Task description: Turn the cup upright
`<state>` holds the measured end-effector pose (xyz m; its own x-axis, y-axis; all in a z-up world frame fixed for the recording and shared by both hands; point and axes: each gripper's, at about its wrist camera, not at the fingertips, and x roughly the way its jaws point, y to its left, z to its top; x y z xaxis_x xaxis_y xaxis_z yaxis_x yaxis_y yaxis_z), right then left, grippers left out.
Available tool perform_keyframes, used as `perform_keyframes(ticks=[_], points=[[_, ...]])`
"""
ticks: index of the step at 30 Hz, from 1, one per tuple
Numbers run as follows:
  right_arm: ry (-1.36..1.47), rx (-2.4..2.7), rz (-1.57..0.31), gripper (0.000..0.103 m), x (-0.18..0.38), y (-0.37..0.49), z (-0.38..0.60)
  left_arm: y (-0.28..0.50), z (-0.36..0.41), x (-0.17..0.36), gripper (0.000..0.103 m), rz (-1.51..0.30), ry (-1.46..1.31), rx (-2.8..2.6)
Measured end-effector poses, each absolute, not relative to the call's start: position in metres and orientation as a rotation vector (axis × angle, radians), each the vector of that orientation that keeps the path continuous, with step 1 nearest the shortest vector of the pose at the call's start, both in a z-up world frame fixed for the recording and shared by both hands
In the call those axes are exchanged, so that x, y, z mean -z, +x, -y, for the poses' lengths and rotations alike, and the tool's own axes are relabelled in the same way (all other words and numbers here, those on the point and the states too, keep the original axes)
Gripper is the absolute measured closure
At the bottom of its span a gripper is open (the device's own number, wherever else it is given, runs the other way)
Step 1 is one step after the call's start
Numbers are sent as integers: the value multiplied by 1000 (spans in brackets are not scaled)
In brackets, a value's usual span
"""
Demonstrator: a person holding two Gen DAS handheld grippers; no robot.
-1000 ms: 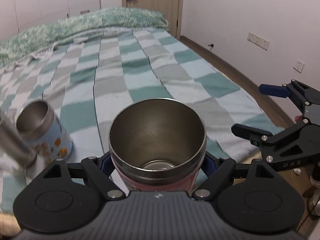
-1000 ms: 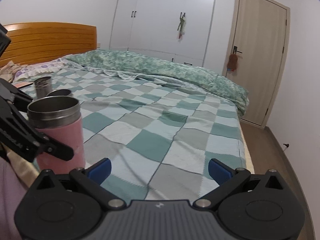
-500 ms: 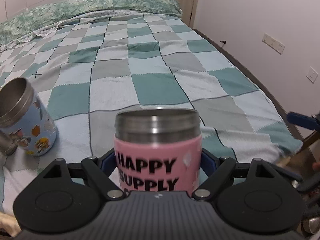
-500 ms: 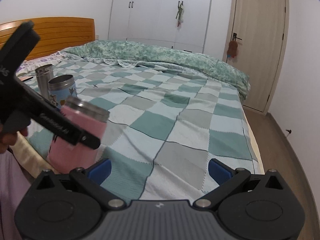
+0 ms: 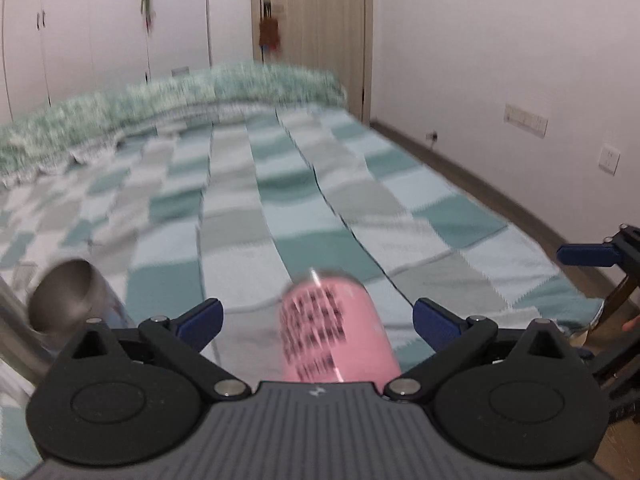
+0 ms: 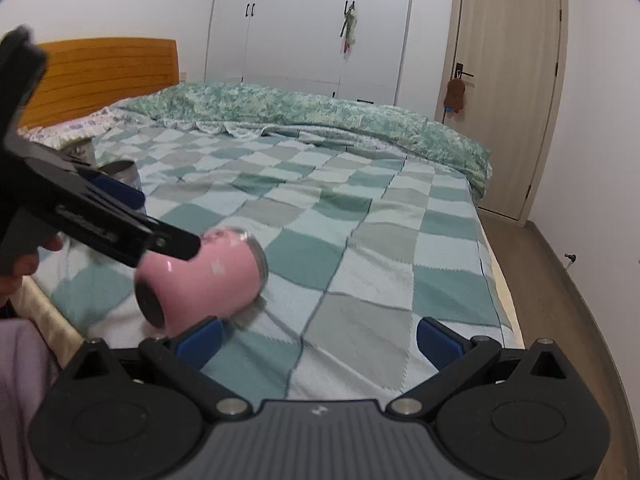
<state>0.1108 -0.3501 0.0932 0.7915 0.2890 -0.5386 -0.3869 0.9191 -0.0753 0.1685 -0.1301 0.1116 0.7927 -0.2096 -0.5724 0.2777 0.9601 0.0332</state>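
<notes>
The pink steel cup (image 5: 334,332) with black lettering lies on its side on the checkered bedspread, mouth pointing away, blurred by motion. It sits between the spread fingers of my left gripper (image 5: 316,316), which is open and not touching it. In the right wrist view the pink cup (image 6: 200,280) lies tilted, base toward the camera, under the left gripper's finger (image 6: 120,232). My right gripper (image 6: 316,340) is open and empty, hovering over the bed's near corner, to the right of the cup.
A blue cartoon-print steel cup (image 5: 76,300) stands at the left next to a plain steel cup (image 6: 80,148). The checkered bedspread (image 6: 360,240) stretches ahead to a green quilt (image 6: 300,112). The bed's edge and wooden floor (image 6: 560,300) lie to the right.
My left gripper opened and let go of the pink cup. The cup went from upright in the jaws to lying on its side on the bed. The left view tilted up.
</notes>
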Motion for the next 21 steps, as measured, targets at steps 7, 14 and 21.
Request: perform_keyframes(ticks=[7,14,21], points=[[-123,-383,-585,0,-109,126,316,148,73,-106,0,-567,90,246],[-42,-388,-684,0,-104,154,274,140,16,-91,0,-577,69,241],[28,-343,-813,0,-92,186,243,147,-19,-76,0,-594,51,244]])
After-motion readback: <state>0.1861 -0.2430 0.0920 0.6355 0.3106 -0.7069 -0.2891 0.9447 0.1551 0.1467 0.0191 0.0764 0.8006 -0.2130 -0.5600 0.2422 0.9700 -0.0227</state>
